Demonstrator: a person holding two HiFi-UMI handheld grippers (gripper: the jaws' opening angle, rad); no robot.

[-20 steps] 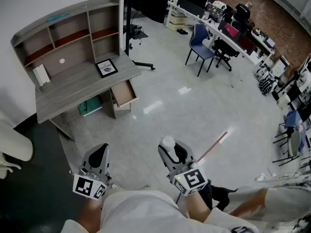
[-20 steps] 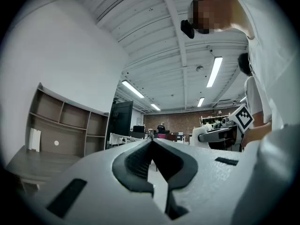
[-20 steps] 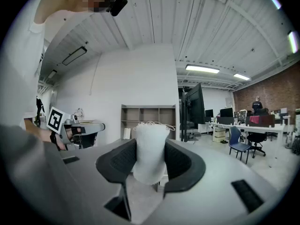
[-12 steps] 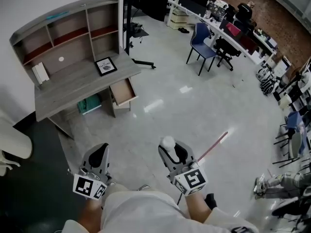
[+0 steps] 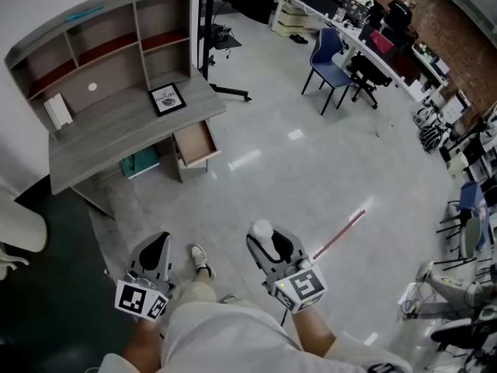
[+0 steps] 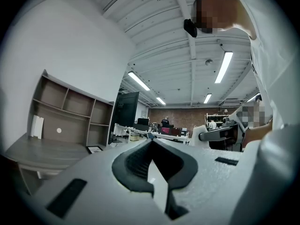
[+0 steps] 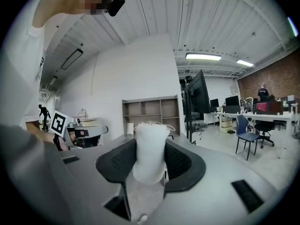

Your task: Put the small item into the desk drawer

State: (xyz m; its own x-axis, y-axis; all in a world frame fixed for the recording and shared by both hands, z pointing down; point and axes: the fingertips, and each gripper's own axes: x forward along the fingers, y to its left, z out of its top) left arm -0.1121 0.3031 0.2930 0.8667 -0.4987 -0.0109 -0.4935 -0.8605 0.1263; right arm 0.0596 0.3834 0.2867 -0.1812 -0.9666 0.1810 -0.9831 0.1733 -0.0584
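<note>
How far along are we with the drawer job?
Done: the light wooden drawer of the grey wooden desk stands open. In hand: the right tongs grip the small white foam-like item. Left: carry it over to the desk and drop it in.

Framed picture [image 5: 166, 99] sitting near the right back corner of the desk [image 5: 116, 134] | white books [image 5: 56, 111] standing upright at its left back corner | teal bin [image 5: 140, 162] resting beneath its front edge | blue chair [image 5: 332, 59] standing well apart on the glossy floor [image 5: 264, 162] | red-and-white rod [image 5: 339, 235] lying there too
</note>
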